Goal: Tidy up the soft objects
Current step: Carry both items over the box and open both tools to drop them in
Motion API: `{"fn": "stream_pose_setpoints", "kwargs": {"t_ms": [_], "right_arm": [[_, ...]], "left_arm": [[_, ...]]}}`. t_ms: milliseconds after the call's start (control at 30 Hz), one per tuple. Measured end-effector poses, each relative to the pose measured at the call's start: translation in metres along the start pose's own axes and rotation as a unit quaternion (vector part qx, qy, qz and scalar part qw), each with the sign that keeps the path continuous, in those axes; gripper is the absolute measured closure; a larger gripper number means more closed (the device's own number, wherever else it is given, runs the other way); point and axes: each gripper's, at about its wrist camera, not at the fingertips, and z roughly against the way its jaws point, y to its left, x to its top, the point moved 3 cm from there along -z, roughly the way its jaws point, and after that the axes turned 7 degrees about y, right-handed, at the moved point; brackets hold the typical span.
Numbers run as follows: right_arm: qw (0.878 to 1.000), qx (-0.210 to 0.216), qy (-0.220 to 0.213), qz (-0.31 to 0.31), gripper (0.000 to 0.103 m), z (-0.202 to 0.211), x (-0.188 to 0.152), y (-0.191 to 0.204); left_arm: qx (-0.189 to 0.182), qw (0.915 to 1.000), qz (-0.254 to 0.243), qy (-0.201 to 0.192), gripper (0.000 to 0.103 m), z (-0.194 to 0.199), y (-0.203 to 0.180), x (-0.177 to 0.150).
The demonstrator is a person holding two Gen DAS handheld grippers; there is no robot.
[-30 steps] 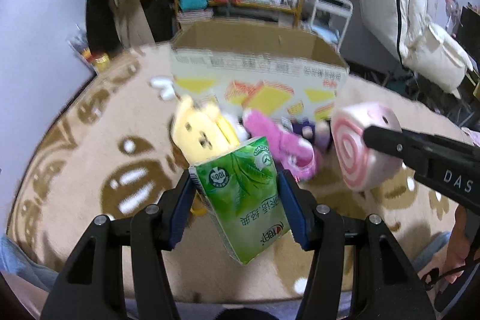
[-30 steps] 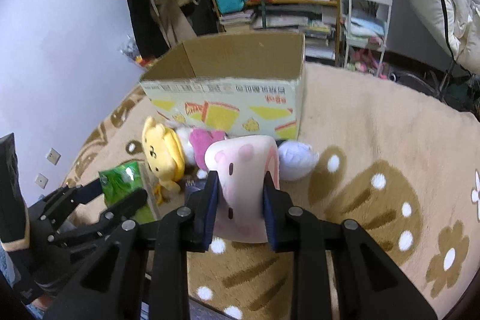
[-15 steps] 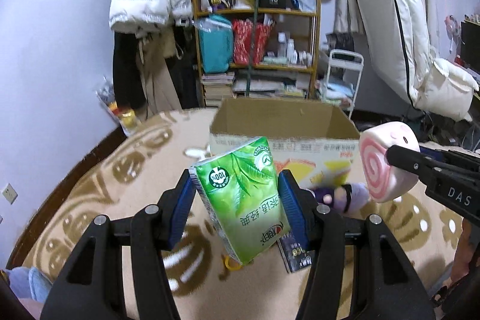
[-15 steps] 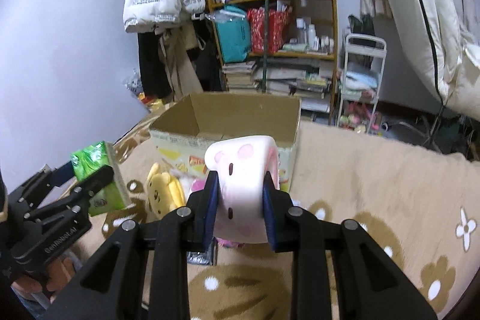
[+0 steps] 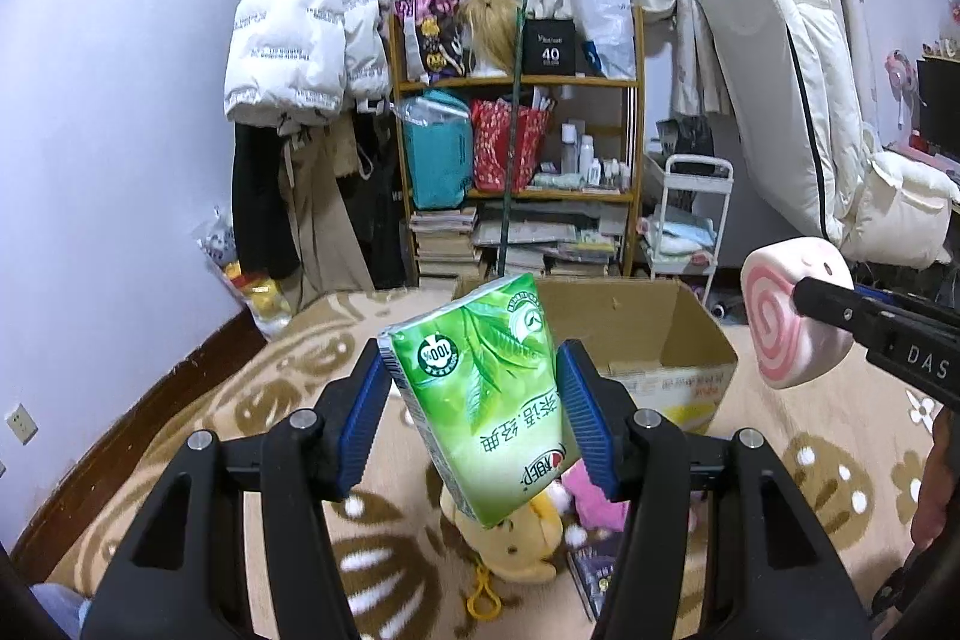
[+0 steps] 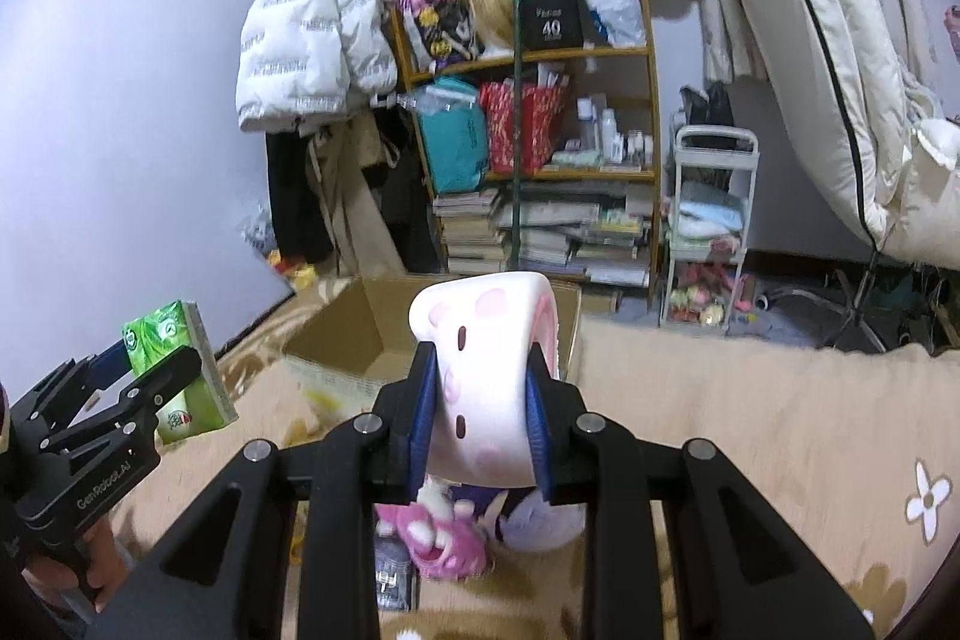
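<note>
My left gripper [image 5: 474,409] is shut on a green tissue pack [image 5: 480,400], held tilted in the air above the rug. My right gripper [image 6: 480,400] is shut on a pink and white swirl-roll plush [image 6: 489,376]; the same swirl-roll plush [image 5: 792,310] shows at the right of the left wrist view. An open cardboard box [image 5: 654,334] stands on the rug just beyond both grippers. Below them lie a yellow bear plush [image 5: 522,544], a pink plush [image 6: 447,538] and a pale purple plush [image 6: 543,526]. The tissue pack [image 6: 180,370] also appears at the left of the right wrist view.
A beige patterned rug [image 6: 780,430] covers the floor. Behind the box stand a cluttered wooden shelf [image 5: 522,148], a white cart [image 6: 708,232], hanging coats [image 5: 300,46] and a folded white mattress [image 5: 798,88]. A small booklet [image 5: 591,574] lies by the plushes.
Both grippers have risen and tilted upward with their loads still held. The view now looks over the box rim toward the shelf, and the plushes on the rug sit lower in frame.
</note>
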Motion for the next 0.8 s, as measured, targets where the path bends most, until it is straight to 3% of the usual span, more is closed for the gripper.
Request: {"fn": "stream_pose_setpoints", "kwargs": {"t_ms": [333,600,800], "right_arm": [[0.999,0.007,-0.037,0.007,0.075,-0.021,0.033,0.005],[0.999,0.003,-0.046,0.023,0.075,-0.048,0.048,0.008],[0.999,0.007,-0.044,0.028,0.075,-0.066,0.05,0.009]], "left_arm": [[0.012,0.999,-0.013,-0.042,0.047,-0.022,0.002,0.034],[0.004,0.9997,-0.004,-0.024,0.047,-0.059,0.003,0.044],[0.002,0.9994,-0.029,-0.018,0.047,-0.082,-0.004,0.048]]}}
